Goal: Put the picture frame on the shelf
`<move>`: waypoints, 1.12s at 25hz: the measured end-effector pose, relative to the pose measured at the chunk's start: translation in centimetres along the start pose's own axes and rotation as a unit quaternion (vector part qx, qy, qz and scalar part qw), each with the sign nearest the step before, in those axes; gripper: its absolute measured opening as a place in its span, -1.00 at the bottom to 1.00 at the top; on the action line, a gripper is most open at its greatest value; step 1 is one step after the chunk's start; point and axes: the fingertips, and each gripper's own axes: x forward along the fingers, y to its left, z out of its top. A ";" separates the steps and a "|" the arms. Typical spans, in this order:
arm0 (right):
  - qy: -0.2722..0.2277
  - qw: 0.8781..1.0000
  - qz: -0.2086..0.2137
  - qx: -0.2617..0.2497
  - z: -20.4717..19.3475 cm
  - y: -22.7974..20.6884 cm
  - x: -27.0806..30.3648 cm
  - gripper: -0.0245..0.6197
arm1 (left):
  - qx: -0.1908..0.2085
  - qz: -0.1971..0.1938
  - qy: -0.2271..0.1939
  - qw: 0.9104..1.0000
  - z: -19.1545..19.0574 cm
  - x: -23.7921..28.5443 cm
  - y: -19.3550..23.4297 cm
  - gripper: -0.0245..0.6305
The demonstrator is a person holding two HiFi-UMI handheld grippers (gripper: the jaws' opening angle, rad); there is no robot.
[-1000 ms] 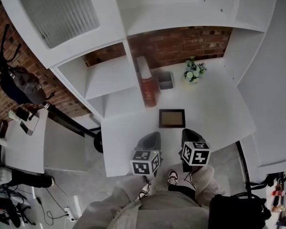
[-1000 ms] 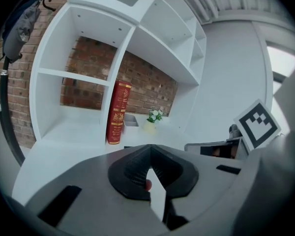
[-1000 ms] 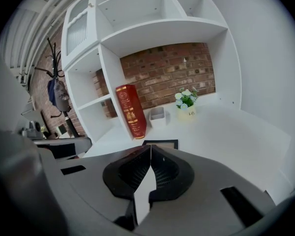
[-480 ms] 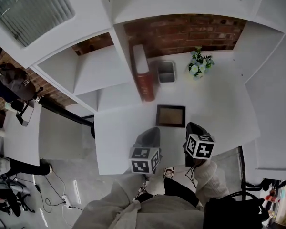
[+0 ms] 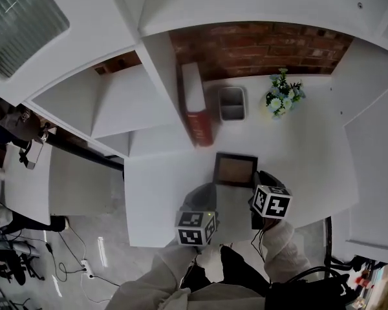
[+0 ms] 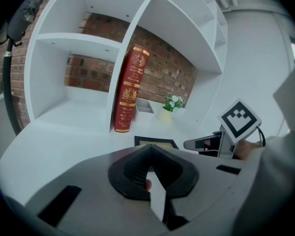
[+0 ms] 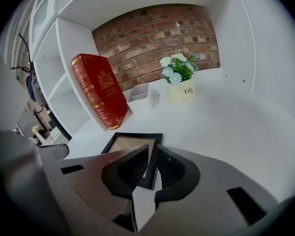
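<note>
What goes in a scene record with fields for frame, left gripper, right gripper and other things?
frame: picture frame lies flat on the white shelf, in front of the red book
left: left gripper shut, empty
right: right gripper closed on the frame's near right corner
others: grey box, potted flowers

Soft, even daylight, strong fisheye bending (gripper-view corners black).

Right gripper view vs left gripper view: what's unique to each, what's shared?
Only right gripper view: right gripper jaws narrowly apart, near right edge of the picture frame in the gap; contact unclear. Only left gripper view: left gripper jaws together, empty, and the right gripper's marker cube. Both: picture frame, red book, flower pot, grey tray, brick wall.
</note>
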 end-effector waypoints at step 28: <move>0.084 0.996 0.016 0.028 -1.5 -0.4 3.7 -0.66 | -0.039 0.023 0.018 0.999 -3.1 1.0 1.3 -0.92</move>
